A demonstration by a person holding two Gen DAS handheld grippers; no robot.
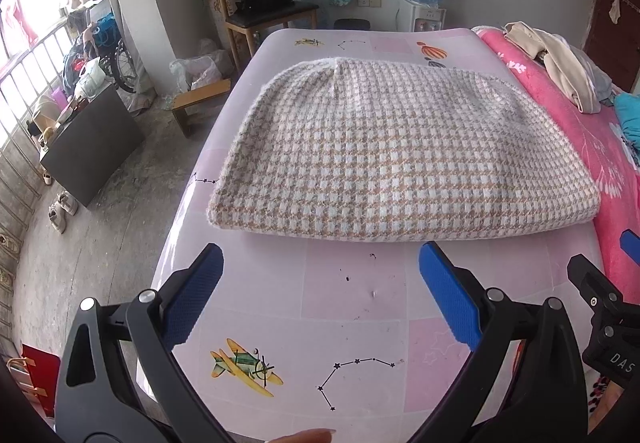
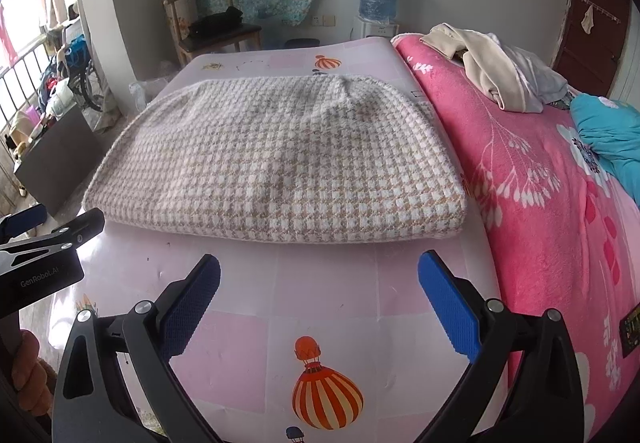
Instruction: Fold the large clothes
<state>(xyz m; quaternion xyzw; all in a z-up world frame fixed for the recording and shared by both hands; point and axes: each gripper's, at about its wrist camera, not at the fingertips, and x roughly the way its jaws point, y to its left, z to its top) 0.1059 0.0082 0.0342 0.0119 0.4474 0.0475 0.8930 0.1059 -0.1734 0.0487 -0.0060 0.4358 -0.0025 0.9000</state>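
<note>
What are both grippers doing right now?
Left gripper: open, holding nothing.
Right gripper: open, holding nothing.
Both sit short of the checked garment.

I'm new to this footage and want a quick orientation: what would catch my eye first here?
First, the big folded houndstooth garment, beige and white, lying flat in the middle of the pale pink printed mat. Next, the bright pink floral blanket along the mat's right side, with a heap of cream clothes on its far end. In the foreground, both tongs, left and right, hang open short of the garment.
</note>
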